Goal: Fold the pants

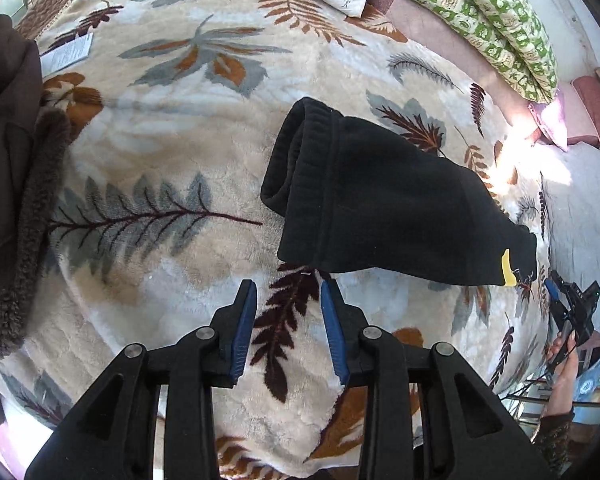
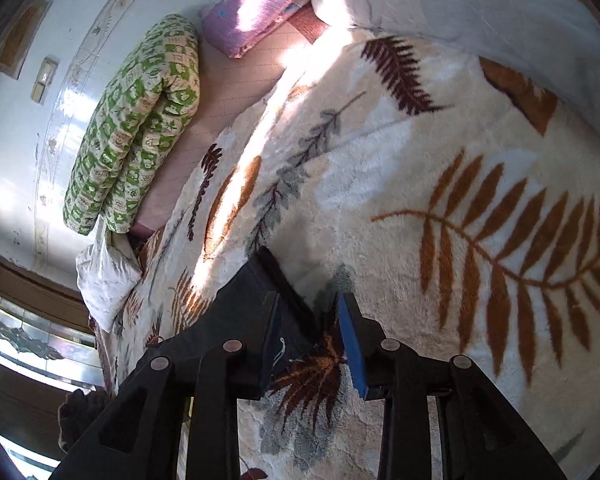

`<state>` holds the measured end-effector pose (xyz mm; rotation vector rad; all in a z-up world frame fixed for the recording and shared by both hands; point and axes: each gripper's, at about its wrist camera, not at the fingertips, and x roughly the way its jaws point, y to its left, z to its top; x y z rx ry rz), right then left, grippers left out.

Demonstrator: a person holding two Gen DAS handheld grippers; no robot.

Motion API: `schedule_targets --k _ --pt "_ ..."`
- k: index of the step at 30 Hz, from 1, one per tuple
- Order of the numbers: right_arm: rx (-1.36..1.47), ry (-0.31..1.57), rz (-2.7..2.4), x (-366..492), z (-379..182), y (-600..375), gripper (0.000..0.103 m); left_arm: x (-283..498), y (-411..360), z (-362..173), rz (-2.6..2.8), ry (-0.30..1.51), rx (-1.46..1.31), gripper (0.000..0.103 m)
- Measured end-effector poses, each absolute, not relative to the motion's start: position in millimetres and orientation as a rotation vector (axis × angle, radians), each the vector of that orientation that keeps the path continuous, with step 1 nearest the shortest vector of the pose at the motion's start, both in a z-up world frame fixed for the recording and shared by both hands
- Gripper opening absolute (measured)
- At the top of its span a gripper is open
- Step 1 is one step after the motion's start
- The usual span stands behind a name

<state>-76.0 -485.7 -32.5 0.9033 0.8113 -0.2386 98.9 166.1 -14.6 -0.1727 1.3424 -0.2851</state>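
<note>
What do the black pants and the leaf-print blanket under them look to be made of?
Black pants: apparently a thick, matte knit such as fleece or sweatshirt cotton; the waistband is ribbed and nothing shines. Leaf-print blanket: looks like plush synthetic pile, likely polyester; the right wrist view shows fuzzy fibres with a soft sheen in sunlight. Exact fibre cannot be confirmed.

The black pants [image 1: 380, 200] are seen folded into a compact bundle, laid flat on the leaf-patterned blanket. The ribbed waistband is turned left; a yellow tag shows at the right edge.
</note>
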Motion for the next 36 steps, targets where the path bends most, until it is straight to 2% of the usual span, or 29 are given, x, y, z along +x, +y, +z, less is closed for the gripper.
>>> schedule_targets --k 1,2,5,7,8,17,23,30,31,36 --pt "0.88 0.822 -0.22 -69.7 -27.3 -483.3 0.045 99.3 168.9 -6.8 -0.282 1.323 -0.168 0.031" --pt "0.853 0.835 -0.211 -62.2 -22.9 -479.6 0.048 102.3 171.5 2.2 -0.276 1.301 -0.165 0.031" --pt "0.799 0.866 -0.164 -35.5 -16.1 -463.4 0.047 126.2 174.6 21.3 -0.243 1.241 -0.209 0.032" --pt "0.787 0.884 -0.138 -19.0 -17.2 -452.0 0.048 148.3 167.3 22.3 -0.233 1.239 -0.211 0.051" --pt "0.782 0.894 -0.116 -10.9 -18.2 -445.7 0.048 159.0 162.2 18.8 -0.236 1.251 -0.204 0.053" --pt "0.709 0.971 -0.094 23.5 -29.7 -426.5 0.051 206.9 134.7 -24.5 -0.276 1.406 -0.195 0.053" --pt "0.697 0.987 -0.112 32.3 -36.6 -434.6 0.056 212.1 117.6 -30.4 -0.314 1.418 -0.163 0.053" --pt "0.532 1.078 -0.165 42.2 -32.1 -437.7 0.062 216.5 115.2 -39.7 -0.32 1.44 -0.158 0.053" --pt "0.527 1.084 -0.166 42.8 -32.9 -439.5 0.065 217.3 115.8 -40.9 -0.322 1.442 -0.165 0.053" --pt "0.656 1.039 -0.124 43.2 -38.4 -451.3 0.065 219.2 114.8 -45.6 -0.319 1.457 -0.175 0.053"
